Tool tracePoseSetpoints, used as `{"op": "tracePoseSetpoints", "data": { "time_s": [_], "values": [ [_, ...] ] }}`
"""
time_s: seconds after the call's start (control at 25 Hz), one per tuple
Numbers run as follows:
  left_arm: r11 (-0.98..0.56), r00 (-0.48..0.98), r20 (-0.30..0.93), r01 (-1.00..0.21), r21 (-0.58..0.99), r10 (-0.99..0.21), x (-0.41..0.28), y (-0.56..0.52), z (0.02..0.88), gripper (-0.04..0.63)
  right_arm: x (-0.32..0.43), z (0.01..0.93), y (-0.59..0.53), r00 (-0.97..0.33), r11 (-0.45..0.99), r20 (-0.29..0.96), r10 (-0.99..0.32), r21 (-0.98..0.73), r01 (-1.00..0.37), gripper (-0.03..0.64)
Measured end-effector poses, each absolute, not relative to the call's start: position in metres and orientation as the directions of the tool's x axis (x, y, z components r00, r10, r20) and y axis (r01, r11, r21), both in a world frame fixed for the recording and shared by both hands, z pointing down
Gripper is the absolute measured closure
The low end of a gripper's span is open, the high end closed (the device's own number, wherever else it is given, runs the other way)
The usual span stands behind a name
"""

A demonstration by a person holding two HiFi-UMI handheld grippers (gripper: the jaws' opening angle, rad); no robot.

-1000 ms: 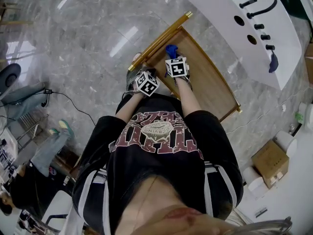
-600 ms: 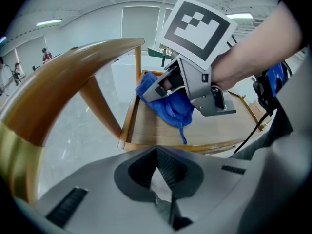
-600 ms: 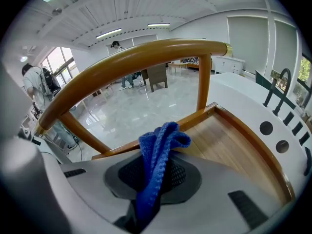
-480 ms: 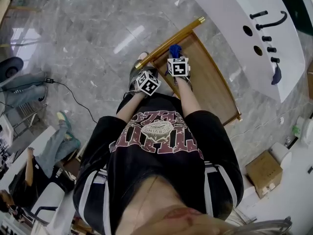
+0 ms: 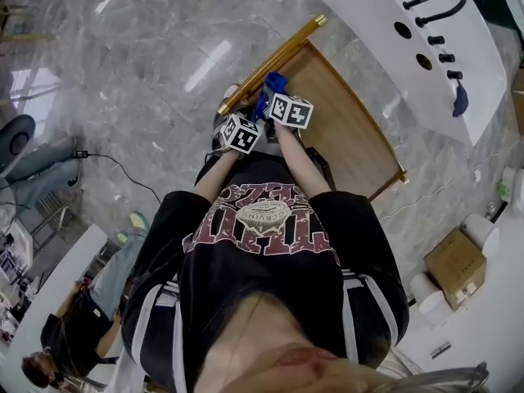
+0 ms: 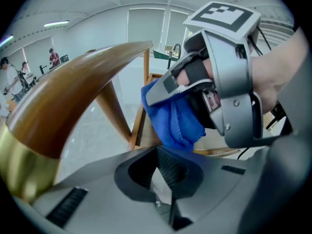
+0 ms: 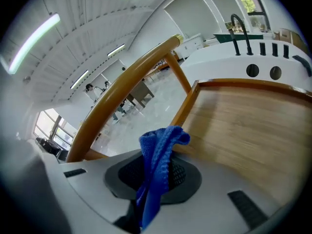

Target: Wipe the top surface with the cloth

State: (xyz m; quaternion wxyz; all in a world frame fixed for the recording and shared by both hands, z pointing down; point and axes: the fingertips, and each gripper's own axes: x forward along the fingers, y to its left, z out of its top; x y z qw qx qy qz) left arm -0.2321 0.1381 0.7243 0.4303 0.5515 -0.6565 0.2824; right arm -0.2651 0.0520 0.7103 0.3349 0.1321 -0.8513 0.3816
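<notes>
A blue cloth [image 5: 271, 85] hangs pinched in my right gripper [image 5: 276, 95], which is shut on it over the near left corner of the wooden top [image 5: 348, 129]. The gold handle bar [image 5: 270, 62] runs along that edge just beyond the cloth. In the right gripper view the cloth [image 7: 158, 152] sticks up from the jaws above the wooden top [image 7: 243, 126], beside the handle bar [image 7: 131, 77]. My left gripper [image 5: 235, 118] is just left of the right one, off the top's edge. In the left gripper view its jaws [image 6: 163, 179] look shut and empty, facing the right gripper [image 6: 219, 87] and the cloth [image 6: 175, 121].
A white counter [image 5: 385, 31] with a black tap and round holes stands past the wooden top. A cardboard box [image 5: 454, 270] sits on the floor at the right. A cable [image 5: 115, 169] crosses the marble floor at the left, near seated people.
The right gripper has carried the cloth left, toward the handle bar and the top's near corner. The two grippers now sit closer together.
</notes>
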Motion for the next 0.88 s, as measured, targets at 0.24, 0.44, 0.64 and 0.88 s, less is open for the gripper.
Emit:
{"op": "tracePoseSetpoints", "data": {
  "time_s": [0.24,0.44,0.64,0.88],
  "values": [
    [0.180,0.032,0.873,-0.974,0.136,-0.486,-0.224,0.134,0.724,0.546,-0.267,0.730,0.064,-0.682,0.793,0.729,0.051,-0.445,-0.417,0.552],
    [0.149,0.052,0.877,-0.979,0.139,-0.478,-0.223,0.137,0.722,0.546,-0.264,0.731,0.066,-0.658,0.867,0.752,0.037,-0.352,-0.353,0.552],
    [0.151,0.054,0.883,-0.979,0.139,-0.466,-0.223,0.136,0.725,0.546,-0.250,0.733,0.063,-0.655,0.853,0.755,0.035,-0.364,-0.374,0.552],
    [0.149,0.049,0.882,-0.980,0.133,-0.468,-0.221,0.128,0.725,0.546,-0.232,0.735,0.061,-0.655,0.855,0.756,0.022,-0.353,-0.379,0.552]
  ]
}}
